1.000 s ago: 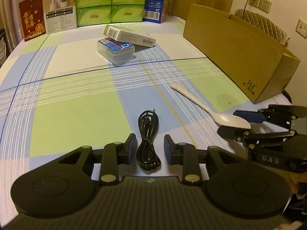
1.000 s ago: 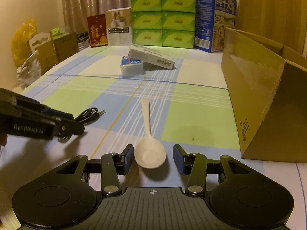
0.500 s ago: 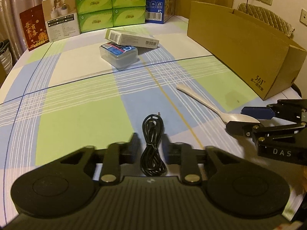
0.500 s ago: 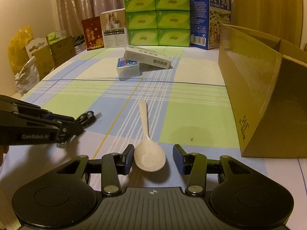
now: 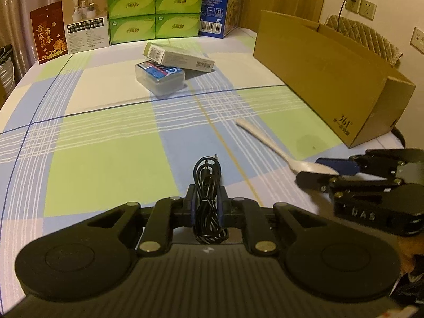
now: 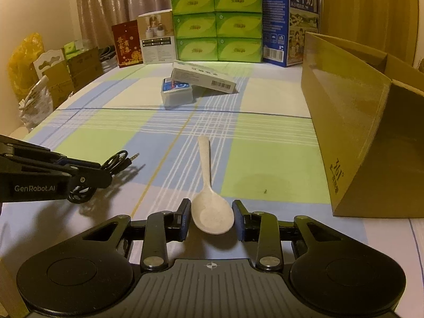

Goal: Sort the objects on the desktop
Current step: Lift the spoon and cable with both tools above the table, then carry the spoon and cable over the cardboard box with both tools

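Observation:
My left gripper [image 5: 206, 202] is shut on a coiled black cable [image 5: 207, 185] and holds it just above the checked tablecloth; the cable also shows in the right wrist view [image 6: 111, 168]. My right gripper [image 6: 211, 218] is open, its pads on either side of the bowl of a white spoon [image 6: 209, 198] that lies on the cloth with its handle pointing away. In the left wrist view the spoon [image 5: 275, 148] lies to the right, its bowl between the right gripper's fingers [image 5: 334, 167].
A long open cardboard box [image 6: 357, 122] [image 5: 331, 79] stands on the right. A clear plastic case [image 5: 160, 78] with a flat carton [image 5: 177, 57] leaning on it sits mid-table. Green tissue boxes [image 6: 216, 23], a blue milk carton [image 6: 288, 21] and other boxes line the far edge.
My left gripper has closed on the cable and lifted it slightly. My right gripper has narrowed around the spoon's bowl; the spoon has not moved.

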Available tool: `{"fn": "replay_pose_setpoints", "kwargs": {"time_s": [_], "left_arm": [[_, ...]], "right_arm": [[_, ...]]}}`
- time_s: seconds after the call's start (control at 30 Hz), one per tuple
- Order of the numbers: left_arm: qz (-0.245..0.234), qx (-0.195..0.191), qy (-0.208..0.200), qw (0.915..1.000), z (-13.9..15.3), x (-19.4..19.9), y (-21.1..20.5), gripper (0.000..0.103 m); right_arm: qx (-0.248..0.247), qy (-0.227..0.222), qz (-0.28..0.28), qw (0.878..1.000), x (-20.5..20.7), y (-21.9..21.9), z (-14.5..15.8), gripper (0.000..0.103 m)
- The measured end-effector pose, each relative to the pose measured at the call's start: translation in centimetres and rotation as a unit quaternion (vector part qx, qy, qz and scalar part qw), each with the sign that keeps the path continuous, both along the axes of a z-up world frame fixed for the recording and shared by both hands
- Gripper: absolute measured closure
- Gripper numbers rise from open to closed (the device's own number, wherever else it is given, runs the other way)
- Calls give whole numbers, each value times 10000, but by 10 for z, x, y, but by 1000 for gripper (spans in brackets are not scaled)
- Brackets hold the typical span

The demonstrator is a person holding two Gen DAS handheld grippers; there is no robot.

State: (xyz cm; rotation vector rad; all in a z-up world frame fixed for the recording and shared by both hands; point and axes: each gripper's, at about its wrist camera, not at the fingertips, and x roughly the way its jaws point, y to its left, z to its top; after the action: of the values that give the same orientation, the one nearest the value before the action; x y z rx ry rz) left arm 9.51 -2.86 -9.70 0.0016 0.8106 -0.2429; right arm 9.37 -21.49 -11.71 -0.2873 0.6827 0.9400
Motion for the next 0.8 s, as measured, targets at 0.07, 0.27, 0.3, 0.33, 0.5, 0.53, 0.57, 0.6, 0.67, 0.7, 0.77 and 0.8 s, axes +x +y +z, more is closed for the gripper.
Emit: {"fn": "replay_pose_setpoints", "kwargs": {"time_s": [0.07, 0.27, 0.3, 0.33, 0.5, 0.53, 0.57, 0.6, 0.67, 0.7, 0.77, 0.8], "left_arm": [[-15, -48, 1, 10000, 1, 0, -1, 92], [-37, -88, -30, 9999, 5, -1, -4, 92], [-35, -96, -42, 9999, 6, -1, -5, 92], [-30, -101, -57, 9999, 7, -1, -5, 92], [-28, -118, -116, 9999, 12, -2, -6, 92], [-20, -122, -126, 9998, 13, -3, -6, 92], [-18, -123, -134, 9998, 13, -3, -6, 92], [-21, -122, -141, 9998, 14, -4, -6, 92], [-17, -126, -169, 9998, 16, -5, -7, 92], [-14, -130, -185, 9997, 18, -5, -7, 92], [1, -152, -225, 9996, 22, -5, -7, 92], [13, -171, -250, 9995, 25, -5, -7, 92]], "right_arm": [[38, -56, -15, 10000, 0, 0, 2, 72], [191, -213, 4, 9996, -4, 1, 11, 73], [210, -235, 13, 9995, -5, 1, 12, 73], [225, -255, 18, 9994, -6, 1, 14, 73], [272, -340, 42, 9990, -8, 1, 18, 73], [289, -361, 45, 9989, -9, 1, 19, 73], [310, -390, 43, 9987, -9, 0, 20, 73], [333, -431, 38, 9985, -10, 0, 22, 73], [385, -522, 44, 9979, -11, -1, 26, 73], [406, -552, 50, 9976, -11, -1, 28, 73], [454, -594, 58, 9972, -13, -2, 32, 73], [477, -619, 66, 9969, -14, -3, 33, 73]]}}
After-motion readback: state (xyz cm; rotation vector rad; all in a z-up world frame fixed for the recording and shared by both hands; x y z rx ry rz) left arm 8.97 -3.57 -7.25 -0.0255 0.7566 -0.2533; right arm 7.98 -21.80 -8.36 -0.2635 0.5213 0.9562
